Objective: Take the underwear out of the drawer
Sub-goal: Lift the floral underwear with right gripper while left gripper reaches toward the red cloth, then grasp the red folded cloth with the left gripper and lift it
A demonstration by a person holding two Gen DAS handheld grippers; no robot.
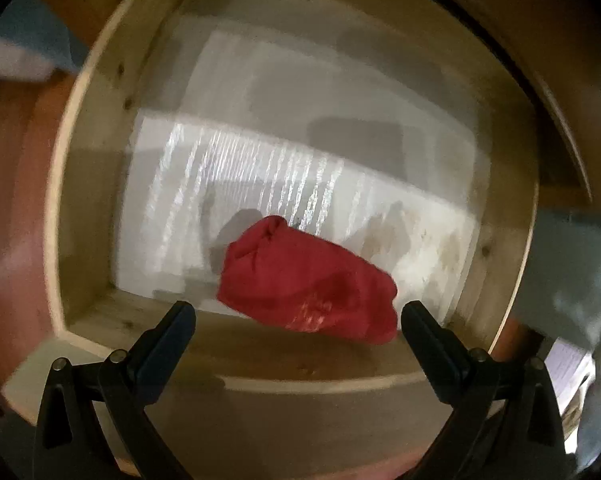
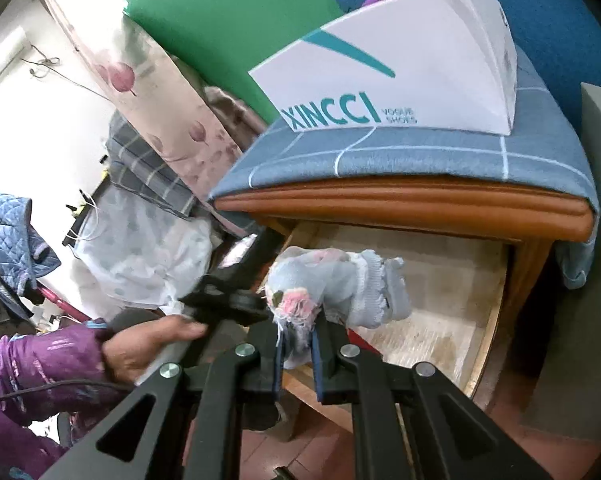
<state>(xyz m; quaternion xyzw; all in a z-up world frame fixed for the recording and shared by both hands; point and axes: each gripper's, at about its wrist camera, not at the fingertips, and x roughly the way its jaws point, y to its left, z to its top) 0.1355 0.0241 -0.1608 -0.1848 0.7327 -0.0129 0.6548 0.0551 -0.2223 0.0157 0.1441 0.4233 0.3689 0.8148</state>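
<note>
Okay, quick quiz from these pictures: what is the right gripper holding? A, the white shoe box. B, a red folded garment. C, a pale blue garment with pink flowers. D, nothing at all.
C: the right gripper is clamped on the pale blue garment with pink flowers above the open drawer, while the red garment lies in the drawer ahead of the open left gripper.

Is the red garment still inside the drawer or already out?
Inside. The red garment lies bunched on the drawer floor, near the front wall, with the open left gripper above it, not touching.
</note>
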